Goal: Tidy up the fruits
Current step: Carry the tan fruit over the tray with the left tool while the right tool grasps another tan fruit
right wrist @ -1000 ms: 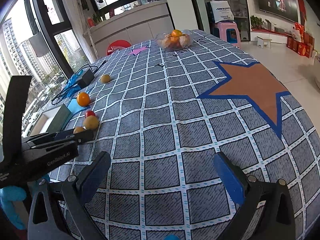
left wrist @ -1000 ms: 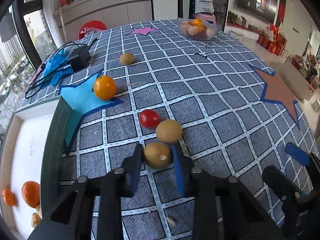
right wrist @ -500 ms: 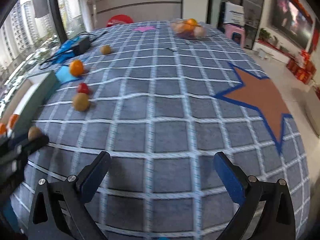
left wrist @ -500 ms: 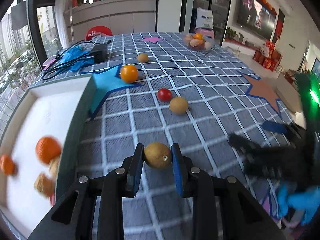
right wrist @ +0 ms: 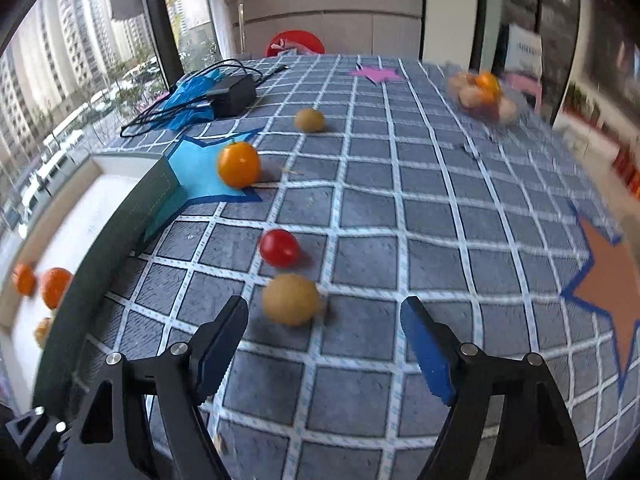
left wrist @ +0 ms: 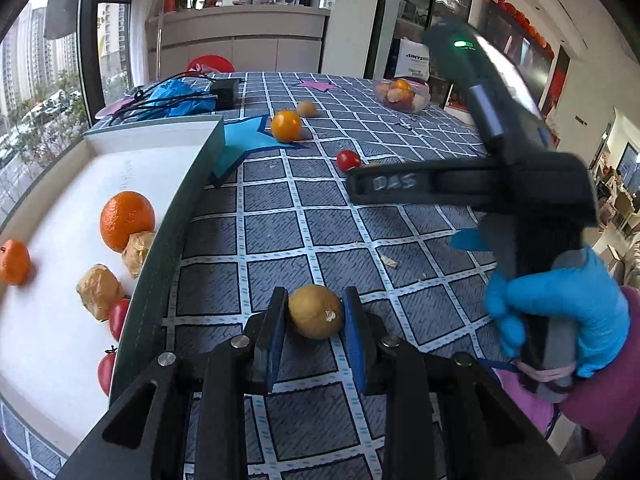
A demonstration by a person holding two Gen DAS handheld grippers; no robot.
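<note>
My left gripper (left wrist: 315, 316) is shut on a brown round fruit (left wrist: 315, 311) and holds it above the checked tablecloth, just right of the white tray (left wrist: 160, 264). The tray holds two oranges (left wrist: 127, 220), wrapped pieces (left wrist: 100, 290) and small red tomatoes (left wrist: 119, 317). My right gripper (right wrist: 324, 332) is open; another brown fruit (right wrist: 291, 298) lies on the cloth just ahead of it, nearer its left finger. A red tomato (right wrist: 279, 247), an orange (right wrist: 239, 164) and a third brown fruit (right wrist: 309, 119) lie farther on. The right gripper's body crosses the left wrist view (left wrist: 520, 184).
A clear bowl of fruit (right wrist: 482, 96) stands at the far right of the table. A black adapter with cables and blue plastic (right wrist: 224, 92) lie at the far left. A blue paper star (right wrist: 196, 176) lies beside the tray's green wall (right wrist: 120, 232).
My left gripper has carried the brown fruit back and left, beside the tray. My right gripper has swung left toward the loose fruits; the brown fruit now lies just ahead of it.
</note>
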